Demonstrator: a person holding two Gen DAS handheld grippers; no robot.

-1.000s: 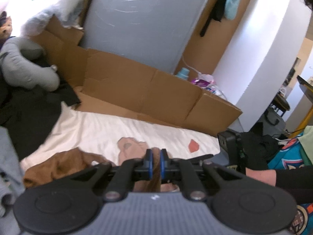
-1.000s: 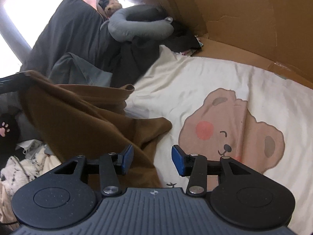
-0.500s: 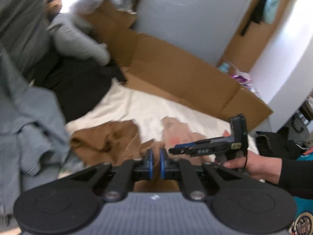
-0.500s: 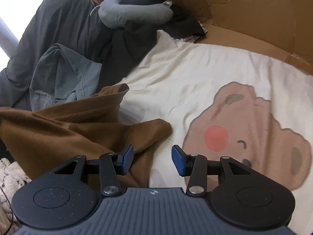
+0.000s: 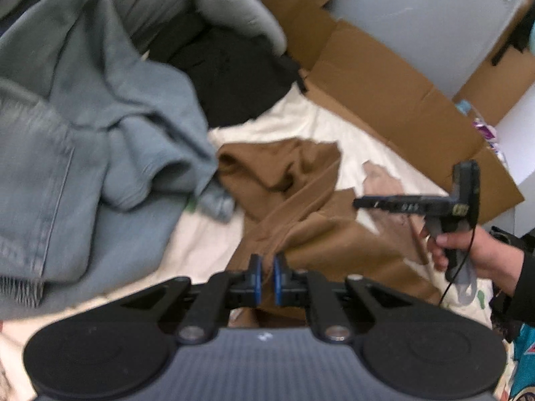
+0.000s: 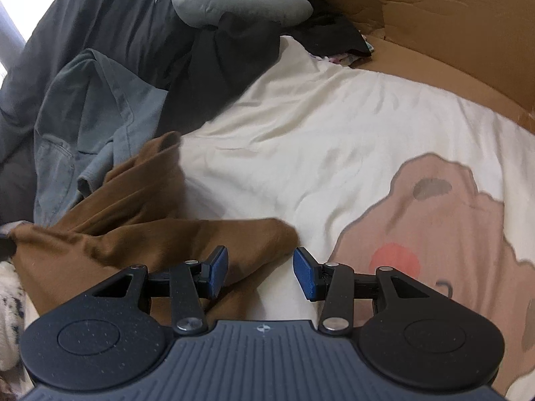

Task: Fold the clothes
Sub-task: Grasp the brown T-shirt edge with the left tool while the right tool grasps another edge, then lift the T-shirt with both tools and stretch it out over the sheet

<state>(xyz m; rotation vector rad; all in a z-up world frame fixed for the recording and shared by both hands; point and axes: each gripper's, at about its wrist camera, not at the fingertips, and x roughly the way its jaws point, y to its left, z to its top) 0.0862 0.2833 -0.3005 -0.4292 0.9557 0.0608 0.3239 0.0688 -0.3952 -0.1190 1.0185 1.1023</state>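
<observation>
Your left gripper [image 5: 266,275] is pointing steeply down, blue pads [image 5: 255,277] pinched nearly together, clamping brown cloth. Your right gripper [image 6: 260,272] is also angling down, jaws standing about half apart, pads gripping nothing. Your right hand [image 5: 468,250] is wrapping its handle, dark sleeve [image 5: 525,287] showing at the wrist.

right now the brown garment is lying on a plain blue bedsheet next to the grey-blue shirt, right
Not quite: the bedsheet is cream with a bear print, not plain blue. The right wrist view shows it. The brown garment does lie on it next to the grey-blue shirt.
</observation>
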